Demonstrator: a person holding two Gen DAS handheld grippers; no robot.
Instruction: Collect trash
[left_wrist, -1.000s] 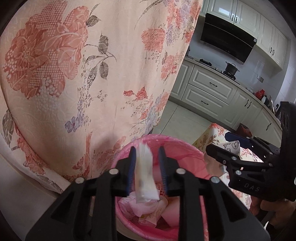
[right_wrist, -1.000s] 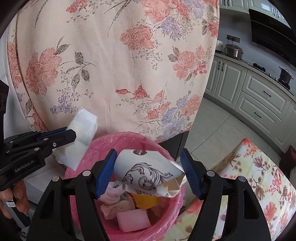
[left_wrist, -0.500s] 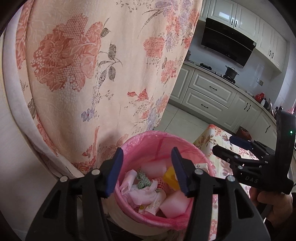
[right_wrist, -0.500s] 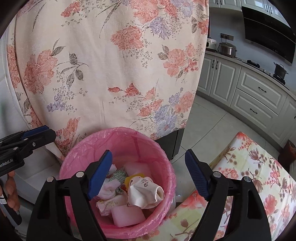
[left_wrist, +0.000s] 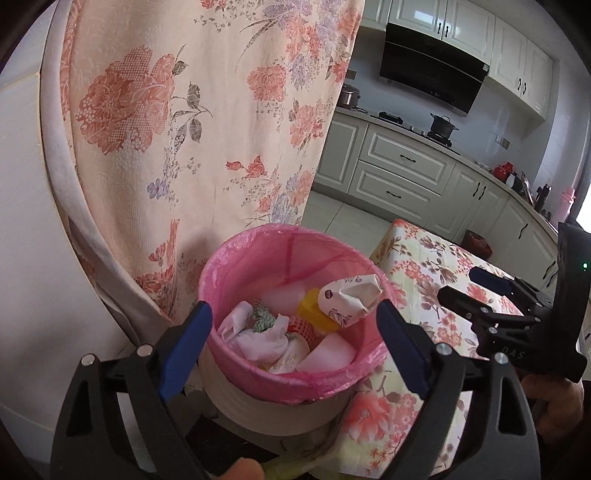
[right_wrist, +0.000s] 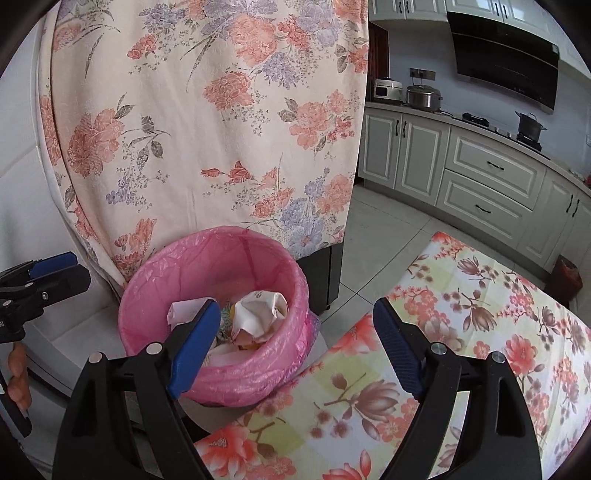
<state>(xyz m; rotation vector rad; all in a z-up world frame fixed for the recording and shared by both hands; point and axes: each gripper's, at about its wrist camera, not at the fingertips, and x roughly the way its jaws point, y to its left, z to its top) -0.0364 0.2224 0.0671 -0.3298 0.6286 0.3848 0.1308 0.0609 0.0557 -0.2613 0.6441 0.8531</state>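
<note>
We find the bin (left_wrist: 291, 332) on the floor between a draped cloth (left_wrist: 192, 122) behind it and a covered table (right_wrist: 461, 350) to its right. In the bin lies a crumpled paper cup (left_wrist: 349, 299), atop tissues (left_wrist: 262, 339) and wrappers. Kitchen cabinets (right_wrist: 480, 177) stand behind the table.

Pink liner in bin (left_wrist: 255, 258), peach floral hanging cloth (left_wrist: 192, 110), yellow-and-coral flowered tablecloth (right_wrist: 480, 332), white cabinets (right_wrist: 480, 173)

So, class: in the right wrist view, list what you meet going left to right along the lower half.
Other black gripper → pink-lined round bin → crumpled white paper cup → floral tablecloth.
</note>
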